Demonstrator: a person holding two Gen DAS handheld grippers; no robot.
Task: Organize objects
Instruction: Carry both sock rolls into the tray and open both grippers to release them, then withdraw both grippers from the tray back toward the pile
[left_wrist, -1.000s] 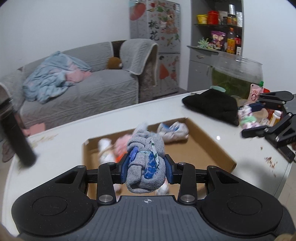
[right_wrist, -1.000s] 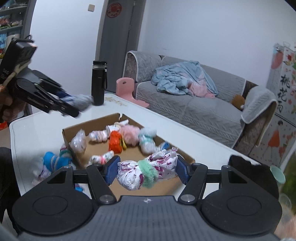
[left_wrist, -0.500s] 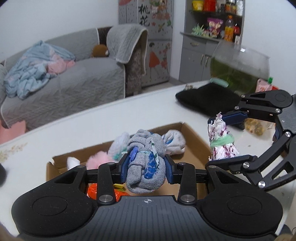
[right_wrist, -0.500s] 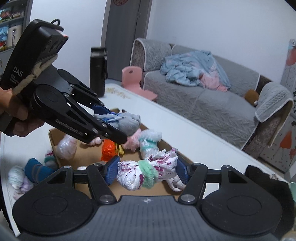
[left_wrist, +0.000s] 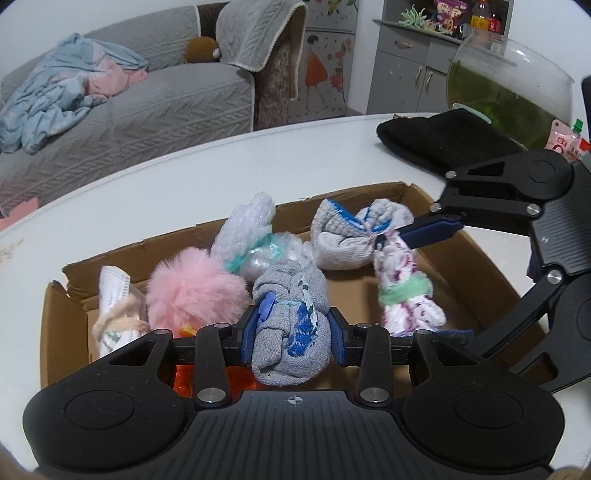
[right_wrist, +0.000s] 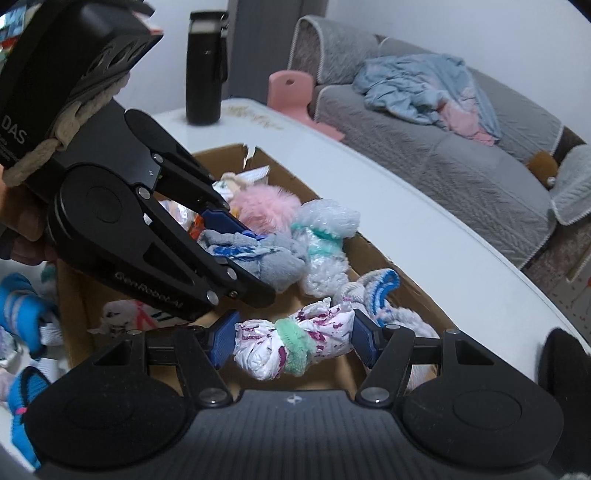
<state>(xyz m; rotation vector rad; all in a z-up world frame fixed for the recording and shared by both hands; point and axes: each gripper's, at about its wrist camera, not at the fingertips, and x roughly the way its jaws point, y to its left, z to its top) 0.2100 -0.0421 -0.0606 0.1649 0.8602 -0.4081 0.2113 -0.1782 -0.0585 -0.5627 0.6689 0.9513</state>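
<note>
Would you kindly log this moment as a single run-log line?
left gripper: shut on grey sock bundle | right gripper: shut on white-purple sock bundle | both over cardboard box

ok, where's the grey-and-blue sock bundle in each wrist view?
Left wrist: grey-and-blue sock bundle at bottom centre, clamped in the left gripper.
Right wrist: the bundle left of centre, in the left gripper, above the cardboard box.
Shared landmark: pink fluffy ball.

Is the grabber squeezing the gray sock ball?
Touching. The left wrist view shows the left gripper with both blue pads pressed into the sides of the gray sock ball.
</note>
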